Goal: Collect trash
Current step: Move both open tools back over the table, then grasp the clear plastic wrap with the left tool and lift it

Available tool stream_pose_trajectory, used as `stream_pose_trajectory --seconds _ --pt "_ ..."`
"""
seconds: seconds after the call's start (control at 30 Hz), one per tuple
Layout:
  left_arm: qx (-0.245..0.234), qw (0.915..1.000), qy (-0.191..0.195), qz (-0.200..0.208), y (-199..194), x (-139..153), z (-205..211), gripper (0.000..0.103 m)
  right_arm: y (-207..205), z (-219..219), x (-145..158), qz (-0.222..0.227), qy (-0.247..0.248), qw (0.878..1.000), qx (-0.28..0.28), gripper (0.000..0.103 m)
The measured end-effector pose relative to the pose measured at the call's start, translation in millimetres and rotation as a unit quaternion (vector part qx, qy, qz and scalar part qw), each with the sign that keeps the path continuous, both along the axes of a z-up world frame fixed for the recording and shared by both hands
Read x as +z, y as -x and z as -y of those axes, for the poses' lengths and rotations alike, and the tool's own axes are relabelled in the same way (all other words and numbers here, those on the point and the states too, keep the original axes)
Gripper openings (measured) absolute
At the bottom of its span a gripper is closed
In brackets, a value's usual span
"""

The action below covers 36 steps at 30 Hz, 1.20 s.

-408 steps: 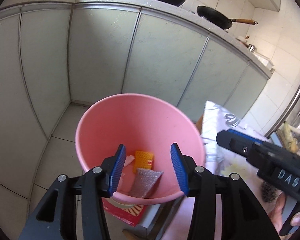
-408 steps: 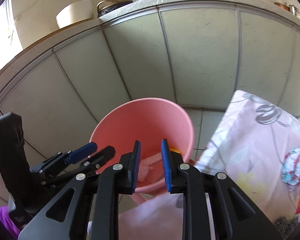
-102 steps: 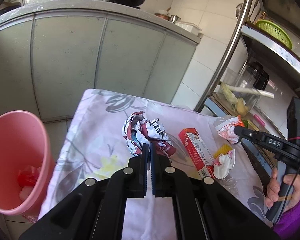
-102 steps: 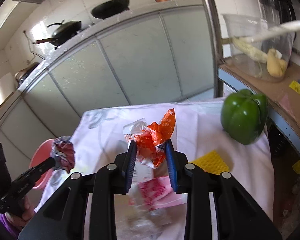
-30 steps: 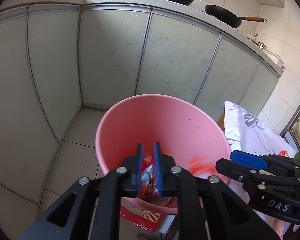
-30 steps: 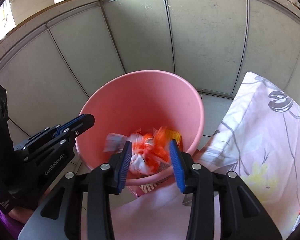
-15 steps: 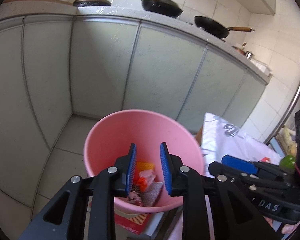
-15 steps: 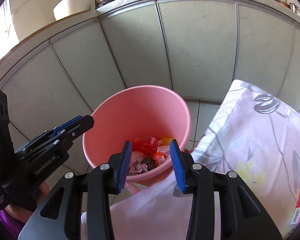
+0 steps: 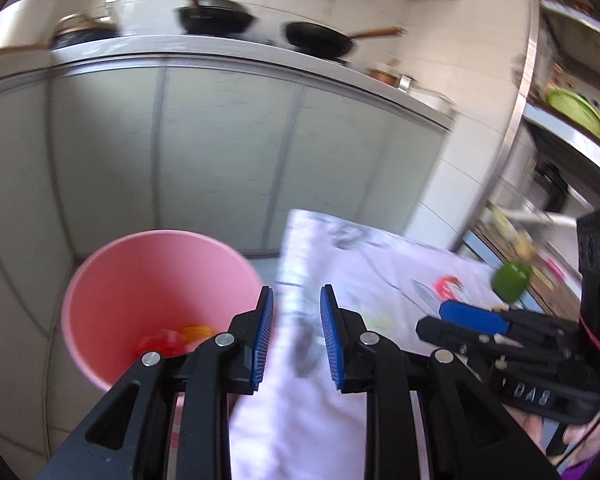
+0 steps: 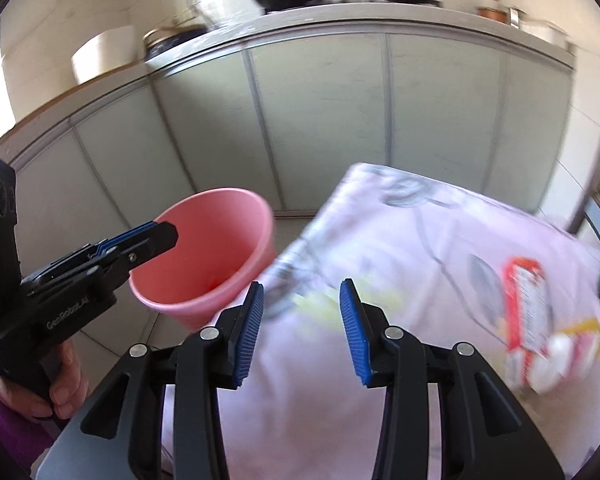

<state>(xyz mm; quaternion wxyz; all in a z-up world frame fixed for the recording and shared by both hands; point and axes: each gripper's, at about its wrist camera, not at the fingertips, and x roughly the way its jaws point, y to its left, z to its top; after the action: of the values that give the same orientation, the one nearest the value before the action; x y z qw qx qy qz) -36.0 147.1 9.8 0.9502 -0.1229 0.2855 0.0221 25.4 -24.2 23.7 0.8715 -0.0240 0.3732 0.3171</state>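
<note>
You hold two grippers, left gripper (image 9: 296, 336) and right gripper (image 10: 302, 330), each with ribbed blue pads parted on nothing, beside one round pink plastic bin (image 9: 112, 276) holding crumpled trash (image 9: 168, 338), near one floral-clothed table (image 10: 412, 240).

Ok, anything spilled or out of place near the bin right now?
Nothing spilled around the pink bin. A red box and crumpled wrappers lie on the floral cloth. A green pepper sits among them, which isn't trash.

Home kitchen, woks (image 9: 214, 20) on counter (image 10: 380, 14), cabinet doors (image 9: 220, 152), tiled walls (image 9: 460, 40)
</note>
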Motion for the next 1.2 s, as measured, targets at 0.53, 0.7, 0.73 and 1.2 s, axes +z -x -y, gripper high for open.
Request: stream_pose_trajectory --seconds 0.53,0.7,0.73,1.2 --pt "-0.261 0.963 -0.023 -0.062 -42 -22 169 0.042 2 199 -10 -0.018 -0.025 0.98 -0.198 0.041" --pt "-0.314 0.9441 -0.043 -0.092 -58 -41 212 0.042 1 228 -16 -0.024 -0.036 0.972 -0.23 0.041" --pt "-0.317 0.9422 -0.049 -0.096 -59 -44 217 0.042 0 232 -18 -0.026 -0.039 0.971 -0.233 0.041" --pt "-0.347 0.9283 -0.06 -0.121 -72 -77 243 0.036 -7 237 -35 -0.064 -0.052 0.968 -0.238 0.041"
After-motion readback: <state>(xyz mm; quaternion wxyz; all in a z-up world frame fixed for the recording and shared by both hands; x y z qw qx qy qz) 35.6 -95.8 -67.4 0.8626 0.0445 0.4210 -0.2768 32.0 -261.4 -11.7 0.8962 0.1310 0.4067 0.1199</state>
